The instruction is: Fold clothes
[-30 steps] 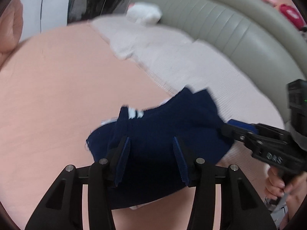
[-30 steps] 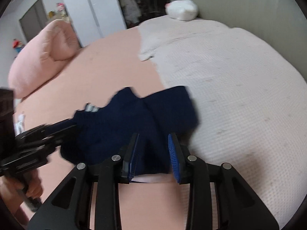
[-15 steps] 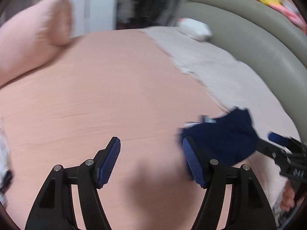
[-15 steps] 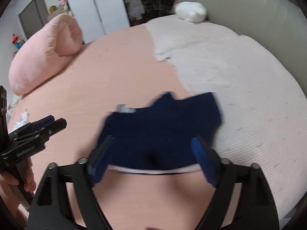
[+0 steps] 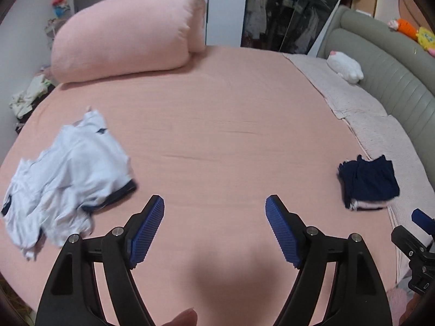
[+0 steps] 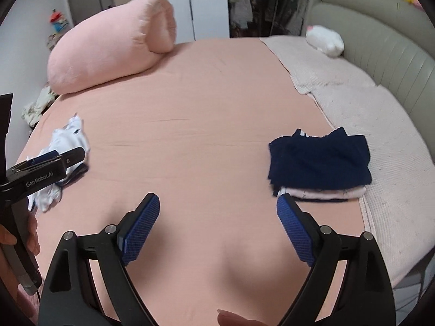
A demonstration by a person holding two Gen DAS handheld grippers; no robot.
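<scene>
A folded navy garment (image 6: 320, 160) lies on top of a folded pale pink one (image 6: 323, 192) at the right of the pink bed; it also shows in the left wrist view (image 5: 368, 180). A crumpled white garment with navy trim (image 5: 65, 174) lies at the left; it also shows in the right wrist view (image 6: 64, 146). My left gripper (image 5: 214, 209) is open and empty above the bare sheet. My right gripper (image 6: 217, 206) is open and empty, its right finger just in front of the folded stack.
A big rolled pink pillow (image 5: 130, 35) lies at the far side. A pale blanket (image 6: 361, 103) covers the right strip beside the grey padded headboard (image 5: 388, 73), with a white plush toy (image 5: 346, 68) on it. Clothes lie heaped off the bed's left edge (image 5: 27, 97).
Both grippers let go of the navy garment, opened wide and pulled back. The garment now rests on the stack. The left gripper swung left, bringing the white garment into view.
</scene>
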